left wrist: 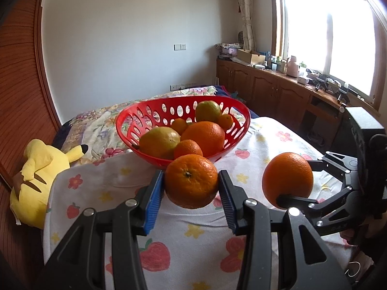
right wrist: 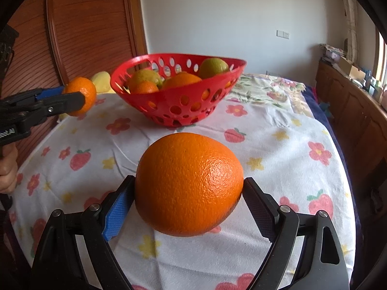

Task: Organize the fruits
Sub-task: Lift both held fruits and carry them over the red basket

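A red perforated basket stands on the flowered cloth and holds several oranges and two greenish-yellow citrus fruits. My left gripper is shut on a small orange, held above the cloth just in front of the basket; it also shows in the right wrist view. My right gripper is shut on a large orange, held above the cloth to the right of the left one; it shows in the left wrist view.
A yellow plush toy lies at the cloth's left edge by the wooden panel wall. Wooden cabinets with clutter run under the window on the right. The strawberry-print cloth covers the surface.
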Demonstrator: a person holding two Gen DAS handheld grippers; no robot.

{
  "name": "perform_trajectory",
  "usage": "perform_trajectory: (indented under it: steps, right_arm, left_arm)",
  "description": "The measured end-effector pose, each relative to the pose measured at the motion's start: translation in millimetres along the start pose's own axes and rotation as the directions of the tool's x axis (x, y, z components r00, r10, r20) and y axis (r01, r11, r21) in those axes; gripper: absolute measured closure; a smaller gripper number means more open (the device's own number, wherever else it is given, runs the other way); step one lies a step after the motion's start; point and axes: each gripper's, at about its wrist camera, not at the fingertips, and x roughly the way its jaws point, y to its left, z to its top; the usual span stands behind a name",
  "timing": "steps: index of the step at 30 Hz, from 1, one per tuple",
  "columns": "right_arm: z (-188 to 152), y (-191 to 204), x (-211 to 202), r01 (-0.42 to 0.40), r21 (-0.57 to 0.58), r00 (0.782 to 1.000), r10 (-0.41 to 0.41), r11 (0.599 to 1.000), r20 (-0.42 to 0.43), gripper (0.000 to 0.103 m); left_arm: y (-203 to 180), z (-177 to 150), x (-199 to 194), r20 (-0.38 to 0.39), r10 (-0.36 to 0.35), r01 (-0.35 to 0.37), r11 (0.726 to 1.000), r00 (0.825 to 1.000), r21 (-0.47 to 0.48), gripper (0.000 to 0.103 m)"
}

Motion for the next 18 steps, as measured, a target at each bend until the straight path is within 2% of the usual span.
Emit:
perform_trajectory:
  steps: [9, 18]
  right_arm:
    - [25, 4, -27, -0.029, -0.006, 0.997, 0.03, 1.0, 0.073, 0.013]
    - [85, 2, -30, -0.029, -0.066, 0.991, 0.038, 0.997, 0.132, 0.013]
  left_arm:
    - [9, 19, -4, 0.042, 0.005, -0.005, 1.0, 0.999, -0.013, 0.059]
    - [32, 45, 17, 0.053, 0.024, -0.023, 0.999, 0.998, -0.022, 0.059]
